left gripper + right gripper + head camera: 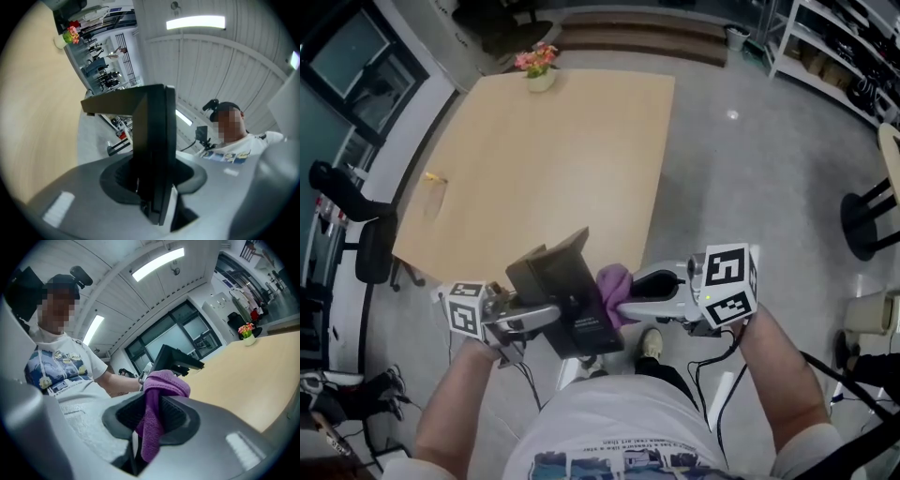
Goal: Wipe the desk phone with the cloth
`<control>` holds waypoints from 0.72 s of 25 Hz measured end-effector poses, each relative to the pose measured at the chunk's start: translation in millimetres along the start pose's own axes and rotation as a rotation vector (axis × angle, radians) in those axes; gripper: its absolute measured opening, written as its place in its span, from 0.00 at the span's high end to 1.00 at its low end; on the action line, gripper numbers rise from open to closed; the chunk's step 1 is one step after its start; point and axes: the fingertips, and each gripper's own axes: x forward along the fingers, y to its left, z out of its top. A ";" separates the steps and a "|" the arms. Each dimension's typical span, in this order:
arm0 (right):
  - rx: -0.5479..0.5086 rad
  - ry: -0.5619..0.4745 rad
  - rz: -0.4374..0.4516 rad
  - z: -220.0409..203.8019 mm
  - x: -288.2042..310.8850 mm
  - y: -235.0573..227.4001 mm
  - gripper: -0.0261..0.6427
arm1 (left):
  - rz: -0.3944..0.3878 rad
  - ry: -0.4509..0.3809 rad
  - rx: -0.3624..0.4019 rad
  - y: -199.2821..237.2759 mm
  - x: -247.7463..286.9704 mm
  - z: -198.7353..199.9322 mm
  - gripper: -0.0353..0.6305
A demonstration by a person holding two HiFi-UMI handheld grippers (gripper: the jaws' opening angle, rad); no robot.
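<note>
The black desk phone [567, 295] is lifted in the air just off the table's near edge, tilted, with my left gripper [551, 317] shut on it. In the left gripper view the phone [152, 154] stands edge-on between the two pads of that gripper [152, 190]. My right gripper [623, 302] is shut on a purple cloth [614, 279], whose bunched end lies against the phone's right side. The right gripper view shows the cloth [157, 397] pinched in that gripper [150, 423], with the phone [176, 359] just beyond it.
A light wooden table [544, 159] stretches ahead, with a flower pot [539, 70] at its far edge and a small yellow object [436, 178] at its left. A black chair [356, 225] stands at the left, a black stool [872, 220] and shelves [834, 47] at the right.
</note>
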 end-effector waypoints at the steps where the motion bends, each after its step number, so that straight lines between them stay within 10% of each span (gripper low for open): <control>1: 0.003 0.016 0.016 -6.1 -2.6 3.8 0.83 | -0.003 0.004 0.001 -0.8 1.7 0.1 0.68; 18: 0.049 -0.074 -0.033 24.4 17.4 -43.4 0.83 | -0.008 0.034 0.028 -8.1 12.7 -5.4 0.68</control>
